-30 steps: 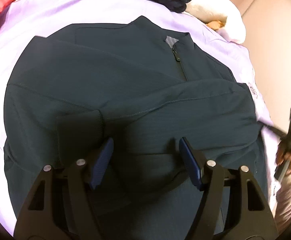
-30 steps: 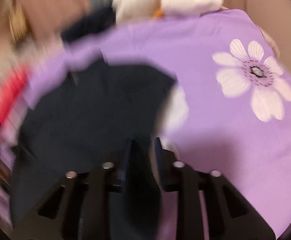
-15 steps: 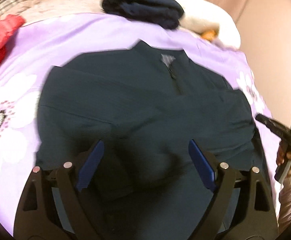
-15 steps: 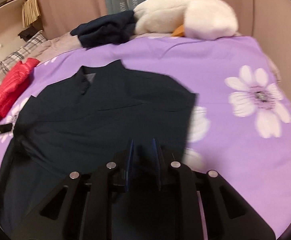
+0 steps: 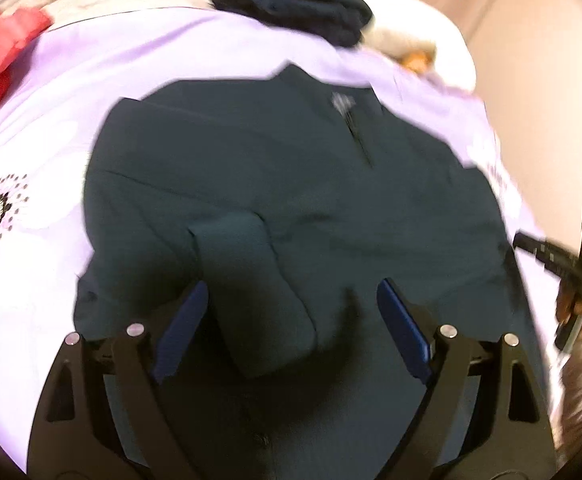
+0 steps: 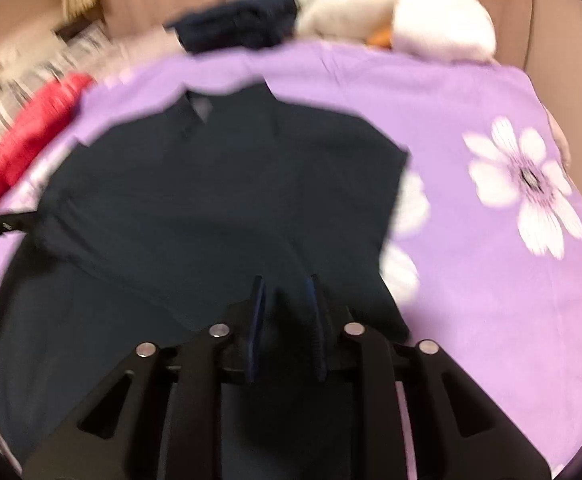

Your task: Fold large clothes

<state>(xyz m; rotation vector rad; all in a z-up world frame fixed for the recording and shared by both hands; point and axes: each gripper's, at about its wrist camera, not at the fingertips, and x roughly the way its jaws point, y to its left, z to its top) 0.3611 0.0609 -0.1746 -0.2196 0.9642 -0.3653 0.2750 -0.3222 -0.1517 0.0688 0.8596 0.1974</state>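
A dark teal zip-neck top (image 5: 291, 184) lies flat on the purple flowered bedspread (image 5: 31, 152), collar far, both sleeves folded across the body; one cuff (image 5: 251, 280) lies near me. My left gripper (image 5: 291, 316) is open and empty above the lower middle of the top. In the right wrist view the same top (image 6: 211, 200) fills the centre. My right gripper (image 6: 285, 312) has its jaws close together with a narrow gap over the top's near right hem; whether cloth is between them is unclear. The right gripper also shows in the left wrist view (image 5: 563, 256).
A folded dark navy garment (image 5: 291, 4) and a white plush toy (image 6: 395, 12) lie at the far end of the bed. A red garment (image 6: 31, 140) lies at the far left. Beige wall surrounds the bed (image 5: 531, 40).
The left gripper opened wider and pulled back and up from the top. The right gripper drew back to the top's near right edge, jaws staying nearly closed.
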